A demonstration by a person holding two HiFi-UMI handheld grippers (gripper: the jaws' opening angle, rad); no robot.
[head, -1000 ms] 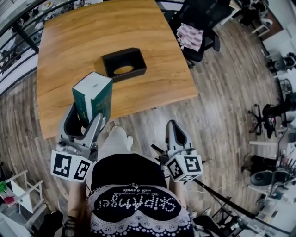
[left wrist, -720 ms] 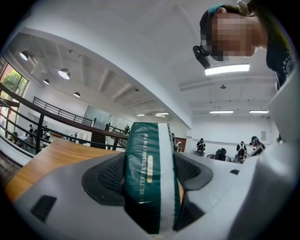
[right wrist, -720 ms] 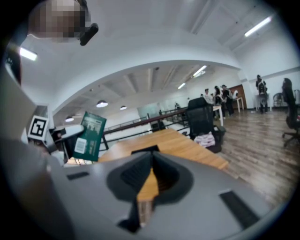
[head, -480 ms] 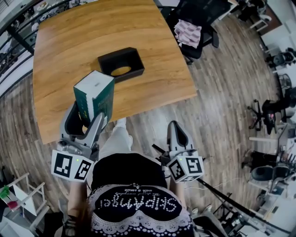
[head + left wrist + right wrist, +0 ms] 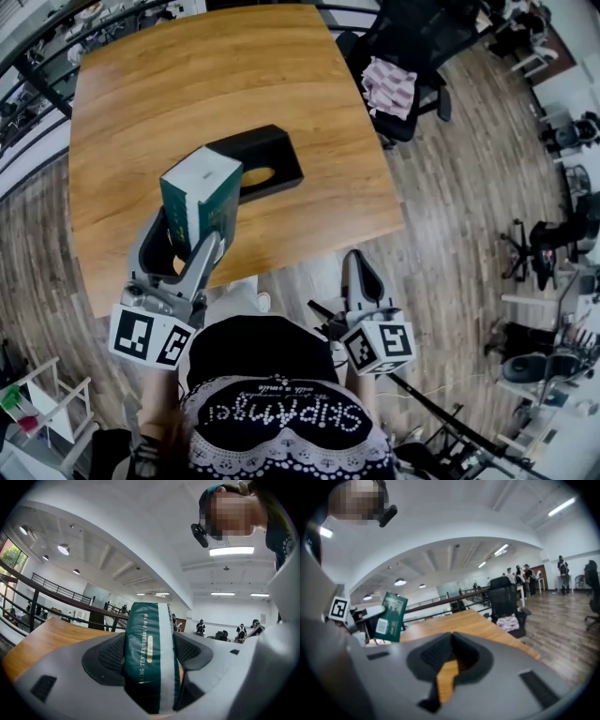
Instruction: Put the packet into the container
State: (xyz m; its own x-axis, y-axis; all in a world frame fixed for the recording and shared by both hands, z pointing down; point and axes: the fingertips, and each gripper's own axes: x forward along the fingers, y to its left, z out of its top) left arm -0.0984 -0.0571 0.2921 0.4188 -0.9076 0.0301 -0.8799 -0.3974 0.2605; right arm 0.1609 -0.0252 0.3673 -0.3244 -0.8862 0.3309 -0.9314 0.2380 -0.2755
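Note:
The packet [image 5: 200, 195] is a green and white box held upright above the wooden table [image 5: 131, 103]. My left gripper [image 5: 187, 236] is shut on its lower part, and in the left gripper view the packet [image 5: 151, 653] fills the gap between the pads. The black open container [image 5: 267, 161] sits mid-table, just beyond and to the right of the packet, which overlaps its near left corner in the head view. Off the table's near edge, over the floor, my right gripper [image 5: 360, 265] is shut and holds nothing. From the right gripper view the packet [image 5: 392, 617] shows at the left.
A black office chair with a pink and white cloth [image 5: 391, 81] stands at the table's right side. A dark railing [image 5: 37, 66] runs along the far left. More chairs [image 5: 544, 234] stand on the wood floor at the right.
My left gripper has carried the packet forward over the table, closer to the container. The right gripper has stayed low by the table's near edge.

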